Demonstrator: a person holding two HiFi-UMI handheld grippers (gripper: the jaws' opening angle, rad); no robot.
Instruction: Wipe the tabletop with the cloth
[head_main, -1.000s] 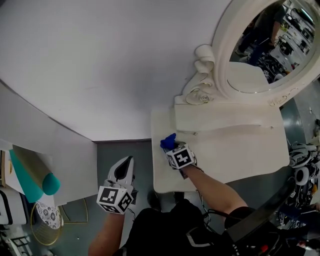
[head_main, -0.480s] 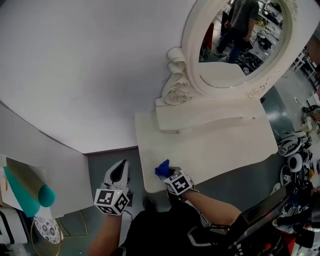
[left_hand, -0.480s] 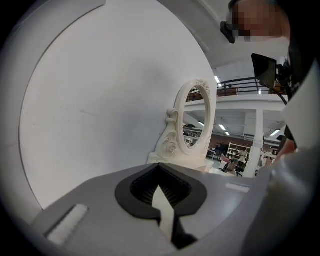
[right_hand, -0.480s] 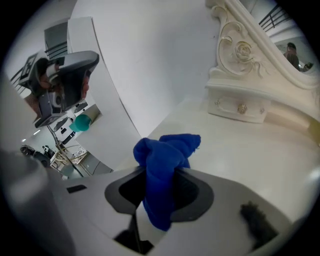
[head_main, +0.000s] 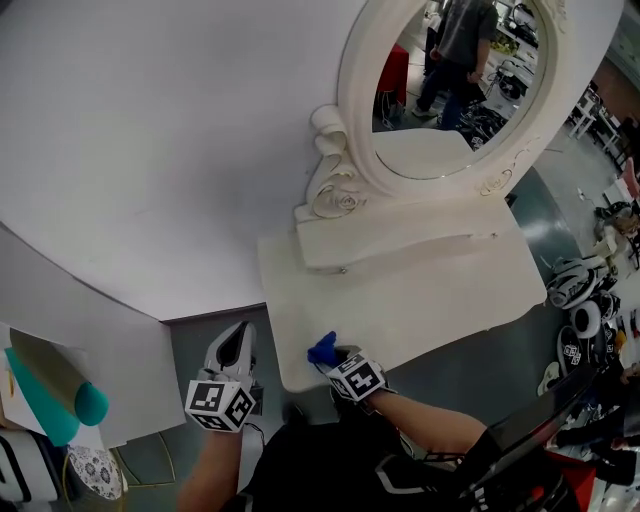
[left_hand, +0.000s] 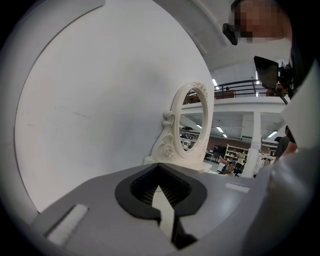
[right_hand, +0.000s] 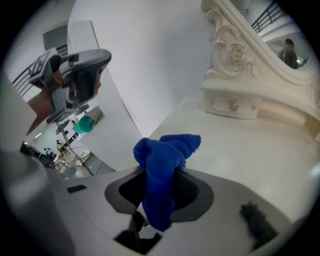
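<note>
Right gripper (head_main: 333, 356): is clamping a crumpled blue cloth (right_hand: 165, 165), which is sitting at the near-left edge of the cream wooden tabletop (head_main: 420, 300). Left gripper (head_main: 238, 343): is hanging beside the table, jaws together, empty.

A staged room corner inside a large hall is shown: a white surface (head_main: 420, 290) with an oval mirror (head_main: 450, 90) is set against a partition wall (head_main: 150, 130). In the left gripper view, a balcony railing (left_hand: 245, 87) and shelves (left_hand: 234, 152) are seen at right.
</note>
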